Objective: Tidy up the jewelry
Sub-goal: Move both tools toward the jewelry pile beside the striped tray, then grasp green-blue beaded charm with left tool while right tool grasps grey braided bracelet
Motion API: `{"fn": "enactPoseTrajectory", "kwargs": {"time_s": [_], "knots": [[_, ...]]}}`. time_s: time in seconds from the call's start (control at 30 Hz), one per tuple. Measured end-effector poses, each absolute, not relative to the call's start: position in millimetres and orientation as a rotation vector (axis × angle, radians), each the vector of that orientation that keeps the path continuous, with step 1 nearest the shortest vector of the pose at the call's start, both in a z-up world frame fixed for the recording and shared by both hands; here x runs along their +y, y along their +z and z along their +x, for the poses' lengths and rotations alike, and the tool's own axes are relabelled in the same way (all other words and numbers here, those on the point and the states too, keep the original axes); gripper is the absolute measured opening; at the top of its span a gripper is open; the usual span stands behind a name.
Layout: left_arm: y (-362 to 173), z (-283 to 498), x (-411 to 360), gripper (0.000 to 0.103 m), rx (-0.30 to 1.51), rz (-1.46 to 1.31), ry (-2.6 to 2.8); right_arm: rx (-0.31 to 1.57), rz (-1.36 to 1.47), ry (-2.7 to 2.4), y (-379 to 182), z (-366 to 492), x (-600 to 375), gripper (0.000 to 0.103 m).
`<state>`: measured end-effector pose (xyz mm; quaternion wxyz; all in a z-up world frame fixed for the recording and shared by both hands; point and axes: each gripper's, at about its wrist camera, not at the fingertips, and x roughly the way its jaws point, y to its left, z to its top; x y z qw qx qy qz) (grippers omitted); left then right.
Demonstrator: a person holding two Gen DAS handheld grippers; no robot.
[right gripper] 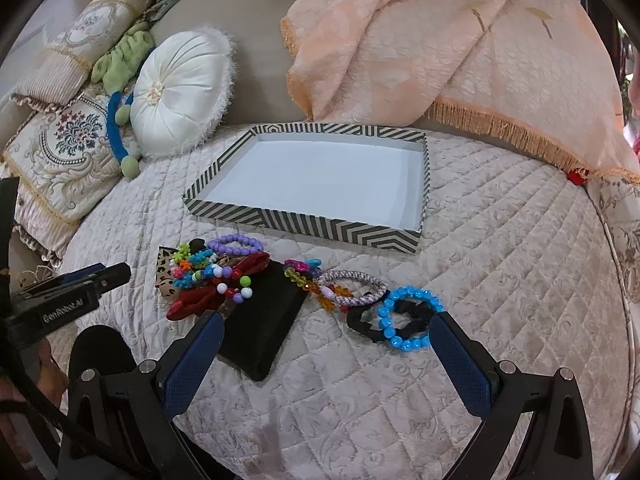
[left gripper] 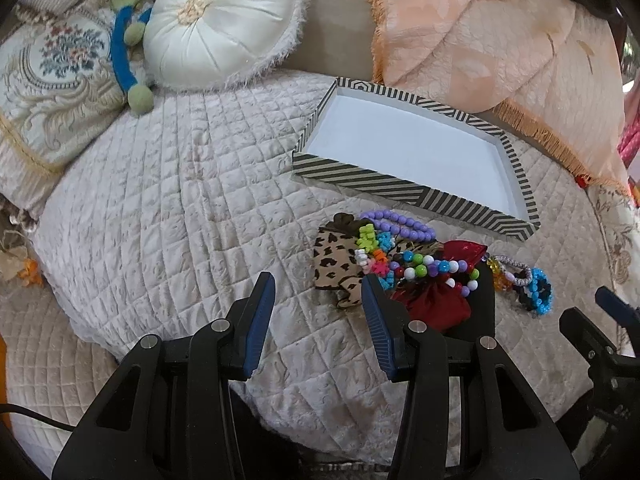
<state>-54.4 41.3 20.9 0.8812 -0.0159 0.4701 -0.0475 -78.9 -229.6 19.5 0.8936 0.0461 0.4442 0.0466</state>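
on the quilt [right gripper: 500,248], the striped tray [right gripper: 336,230] lies lengthwise left to right.

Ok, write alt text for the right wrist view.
An open right gripper hovers over a quilted bedspread, above a blue bead bracelet and a pile of colourful bracelets. Behind them sits an empty striped tray, with nothing gripped.

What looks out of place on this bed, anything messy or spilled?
The jewelry pile is the odd part: beaded bracelets, bows and a black pad lie tangled on the quilt, while the striped tray behind them sits empty. A blue bead bracelet lies apart from the pile. Nothing looks broken.
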Motion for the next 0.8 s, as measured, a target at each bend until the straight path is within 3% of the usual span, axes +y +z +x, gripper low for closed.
{"fn": "enactPoseTrajectory", "kwargs": {"time_s": [0.8], "knots": [[1.9, -12.5, 60.6, 0.044, 1.134, -0.162, -0.168, 0.937, 0.130, 0.114, 7.2, -65.5, -252.3, 0.100]]}}
